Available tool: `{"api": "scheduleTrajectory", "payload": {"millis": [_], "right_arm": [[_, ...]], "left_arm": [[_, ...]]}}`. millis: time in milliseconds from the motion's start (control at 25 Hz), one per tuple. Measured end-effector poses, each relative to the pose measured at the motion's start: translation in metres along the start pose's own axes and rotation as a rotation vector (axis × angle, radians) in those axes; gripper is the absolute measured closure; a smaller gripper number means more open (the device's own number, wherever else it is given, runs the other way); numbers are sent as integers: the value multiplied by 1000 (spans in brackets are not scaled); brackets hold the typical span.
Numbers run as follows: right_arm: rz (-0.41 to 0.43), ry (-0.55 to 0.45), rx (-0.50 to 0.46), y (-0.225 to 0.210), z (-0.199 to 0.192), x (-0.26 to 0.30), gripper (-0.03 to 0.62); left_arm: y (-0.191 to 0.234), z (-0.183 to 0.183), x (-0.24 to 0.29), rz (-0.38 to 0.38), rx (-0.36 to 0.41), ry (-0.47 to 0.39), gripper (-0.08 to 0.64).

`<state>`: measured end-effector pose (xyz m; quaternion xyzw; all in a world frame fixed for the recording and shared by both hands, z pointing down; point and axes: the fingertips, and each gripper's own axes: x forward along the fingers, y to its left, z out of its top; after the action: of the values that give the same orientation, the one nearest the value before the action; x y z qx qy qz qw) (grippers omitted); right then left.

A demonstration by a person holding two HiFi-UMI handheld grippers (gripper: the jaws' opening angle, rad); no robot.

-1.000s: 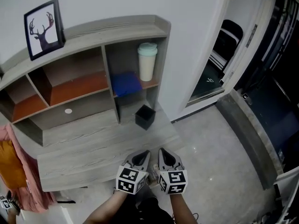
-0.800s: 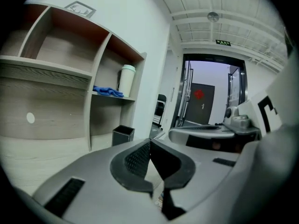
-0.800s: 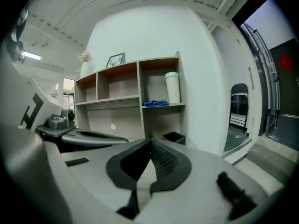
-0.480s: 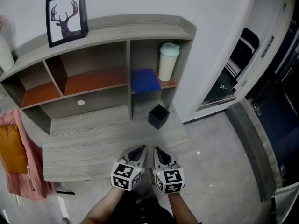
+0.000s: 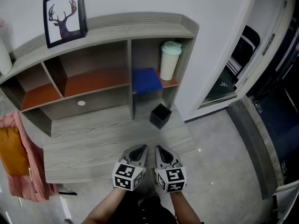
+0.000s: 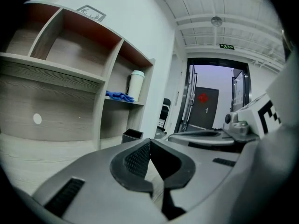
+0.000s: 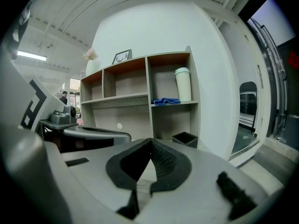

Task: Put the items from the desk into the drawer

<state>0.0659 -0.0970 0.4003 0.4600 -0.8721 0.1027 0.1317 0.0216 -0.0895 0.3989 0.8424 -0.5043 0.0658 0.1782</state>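
Left gripper (image 5: 141, 148) and right gripper (image 5: 159, 148) both closed, empty — black box (image 5: 160, 115) ahead of the right one on the desk (image 5: 84, 143) — open wide first, then straddle one wall.

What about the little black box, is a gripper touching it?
Apart. The head view shows bare desk between the black box and the left gripper and right gripper.

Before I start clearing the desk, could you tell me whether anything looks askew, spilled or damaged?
Nothing looks spilled or damaged; only the black box sits skewed on the desk, and the blue cloth lies bunched.
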Motion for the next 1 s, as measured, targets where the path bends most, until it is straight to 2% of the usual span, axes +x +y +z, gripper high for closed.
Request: {"api": "scheduleTrajectory", "payload": {"millis": [520, 1000], "right_arm": [[-26, 14, 1, -21, 1, 24, 581], [-35, 45, -37, -46, 5, 70, 581]], "left_arm": [[13, 2, 25, -27, 4, 18, 551], [48, 6, 61, -12, -19, 24, 551]]}}
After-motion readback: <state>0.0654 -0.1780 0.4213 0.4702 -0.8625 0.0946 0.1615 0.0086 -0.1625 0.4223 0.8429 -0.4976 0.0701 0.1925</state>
